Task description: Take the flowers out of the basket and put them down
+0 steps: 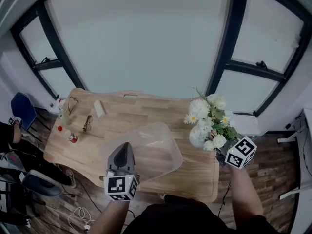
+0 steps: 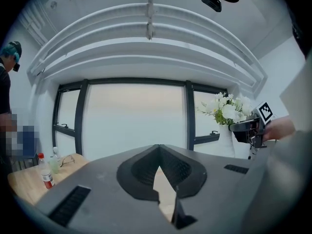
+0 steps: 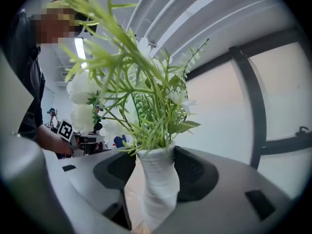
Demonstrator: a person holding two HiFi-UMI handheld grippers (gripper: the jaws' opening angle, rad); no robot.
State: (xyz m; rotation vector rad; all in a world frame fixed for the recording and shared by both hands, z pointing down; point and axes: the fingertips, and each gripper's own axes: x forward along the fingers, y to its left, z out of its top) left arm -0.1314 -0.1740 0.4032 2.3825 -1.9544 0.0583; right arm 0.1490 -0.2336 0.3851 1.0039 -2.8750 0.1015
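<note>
White flowers (image 1: 208, 123), daisies among green sprigs with stems bound in white wrap, hang over the wooden table (image 1: 126, 113) at four o'clock, pinched by the right gripper (image 1: 219, 152). The left gripper (image 1: 123, 150), jaws pressed together on nothing, sits at the clear basket (image 1: 156, 147)'s seven o'clock edge.

White wrapped flowers (image 1: 209, 123) upright, seemingly outside basket (image 1: 146, 156)

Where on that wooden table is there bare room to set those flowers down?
Bare wood runs along the table's far edge, between the pale block and the held flowers. Another free patch lies at the near right corner, beside the clear basket. The left end is crowded with bottles and glasses.
</note>
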